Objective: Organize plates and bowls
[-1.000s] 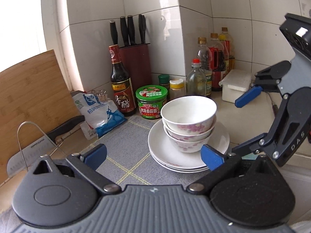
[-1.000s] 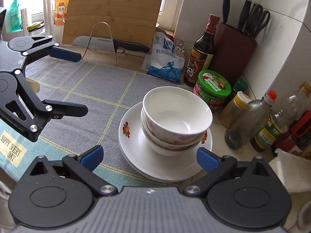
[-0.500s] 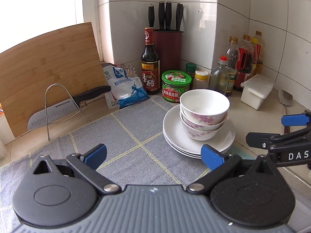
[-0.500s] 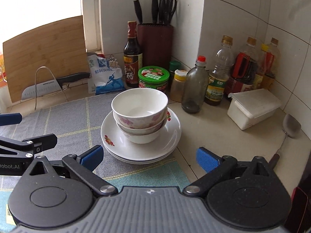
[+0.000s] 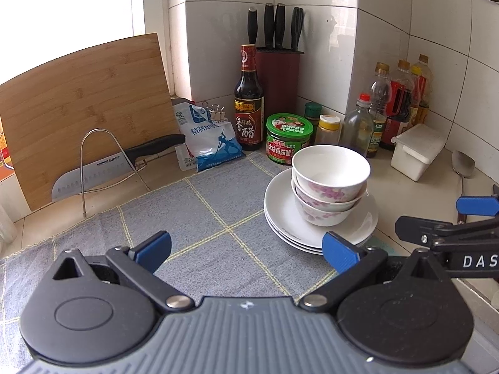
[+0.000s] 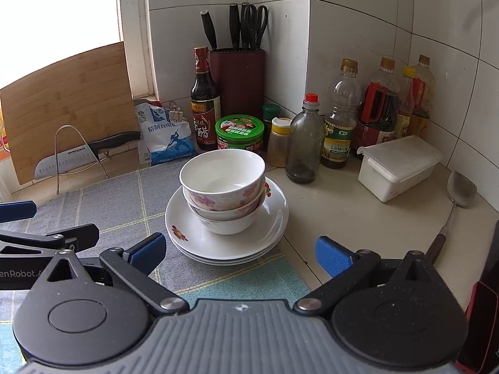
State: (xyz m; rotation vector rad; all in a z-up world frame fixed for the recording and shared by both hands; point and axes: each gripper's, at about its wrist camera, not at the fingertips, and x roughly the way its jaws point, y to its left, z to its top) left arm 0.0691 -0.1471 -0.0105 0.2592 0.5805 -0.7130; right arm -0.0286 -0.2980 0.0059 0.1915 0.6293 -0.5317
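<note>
I am looking into a tiled kitchen corner with a bright window at the left. My left gripper (image 5: 246, 249) is spread wide with nothing between its blue pads, and my right gripper (image 6: 240, 251) is equally wide and empty. Both hang above the near edge of a grey checked mat (image 5: 199, 218) laid over a pale countertop (image 6: 352, 215). The three nested floral bowls (image 6: 223, 191) sit on a stack of white plates (image 6: 274, 218) at the mat's right edge, just ahead of my right gripper. Behind them stand a green-lidded jar (image 6: 239, 135), a dark vinegar bottle (image 6: 204, 99) and a maroon knife block (image 6: 238, 76). A bamboo cutting board (image 5: 84, 106) leans at the left with a knife (image 5: 106, 168) in a wire rack. A white lidded box (image 6: 399, 165) and a metal spoon (image 6: 458, 193) lie to the right.
</note>
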